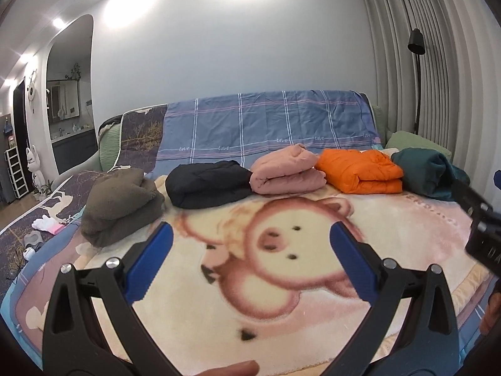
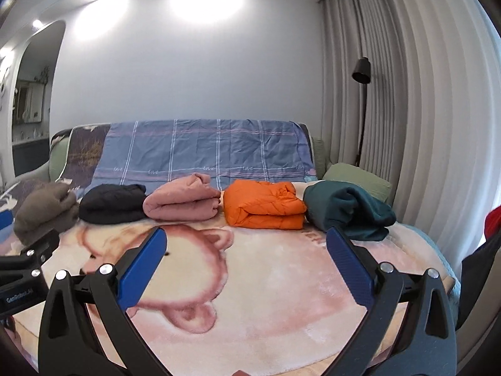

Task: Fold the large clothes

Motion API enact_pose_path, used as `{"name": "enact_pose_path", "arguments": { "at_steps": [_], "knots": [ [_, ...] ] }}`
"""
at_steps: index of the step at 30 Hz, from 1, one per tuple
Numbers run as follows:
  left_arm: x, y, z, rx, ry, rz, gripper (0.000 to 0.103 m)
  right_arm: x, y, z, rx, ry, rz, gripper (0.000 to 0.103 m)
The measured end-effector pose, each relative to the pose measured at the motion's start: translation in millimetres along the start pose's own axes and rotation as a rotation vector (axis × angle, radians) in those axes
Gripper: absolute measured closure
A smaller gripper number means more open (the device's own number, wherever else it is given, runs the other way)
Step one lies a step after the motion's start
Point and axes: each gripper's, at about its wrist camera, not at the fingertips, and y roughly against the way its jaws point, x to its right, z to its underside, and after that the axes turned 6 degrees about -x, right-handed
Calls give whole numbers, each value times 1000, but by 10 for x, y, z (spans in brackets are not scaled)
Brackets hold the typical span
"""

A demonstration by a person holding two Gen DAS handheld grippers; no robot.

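Several folded garments lie in a row at the back of a bear-print blanket [image 1: 281,297]: brown fleece [image 1: 120,205], black jacket [image 1: 208,183], pink jacket [image 1: 286,172], orange puffer [image 1: 360,170], dark teal garment [image 1: 426,172]. The right wrist view shows the same row: brown [image 2: 43,210], black [image 2: 114,203], pink [image 2: 181,202], orange [image 2: 264,205], teal [image 2: 347,210]. My left gripper [image 1: 250,232] is open and empty above the blanket [image 2: 266,282]. My right gripper [image 2: 245,238] is open and empty. The right gripper's body shows at the left wrist view's right edge [image 1: 479,222].
A blue plaid sheet [image 1: 266,122] covers the sofa back. A green pillow [image 1: 416,142] sits at the right end. A black floor lamp [image 1: 416,78] and grey curtains [image 2: 407,109] stand to the right. Small items [image 1: 47,224] lie at the left.
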Motion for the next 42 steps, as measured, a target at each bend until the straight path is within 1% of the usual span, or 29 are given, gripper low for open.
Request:
{"name": "enact_pose_path", "arguments": {
  "at_steps": [3,6,12,24,42],
  "knots": [
    [12,-14,13,-4,-14,-4,2,-16,-13,-9,-11,-3,-24,1],
    [17,-56,27,-16,-20,2,2,-7,-23,-13,-11,-13,-17,1],
    [1,-141,64,-47,-19,7,2,54,-136,17,-53,-60,-27,1],
    [-4,-253,103,-77,-19,0,2,10,-287,66,-114,-41,-55,1],
    [40,-334,174,-100,-38,-7,2,14,-331,132,-145,-33,-66,1]
  ]
}}
